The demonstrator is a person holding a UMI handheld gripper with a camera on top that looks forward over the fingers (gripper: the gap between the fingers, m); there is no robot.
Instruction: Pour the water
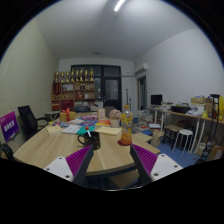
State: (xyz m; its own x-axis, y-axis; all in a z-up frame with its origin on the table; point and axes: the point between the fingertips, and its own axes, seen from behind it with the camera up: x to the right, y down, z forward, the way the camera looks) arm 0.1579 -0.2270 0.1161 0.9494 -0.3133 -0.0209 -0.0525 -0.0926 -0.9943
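Observation:
A black mug stands on the wooden table, just beyond my left finger. A bottle with orange liquid and a label stands upright just beyond my right finger. My gripper is open and empty, held low over the table's near corner. Its purple pads show on both sides with bare tabletop between them. Mug and bottle stand apart, with a gap of table between them.
Several small items crowd the table's far part. A black office chair stands at the left. A desk with monitors and a white stool are at the right. A shelf with trophies lines the back wall.

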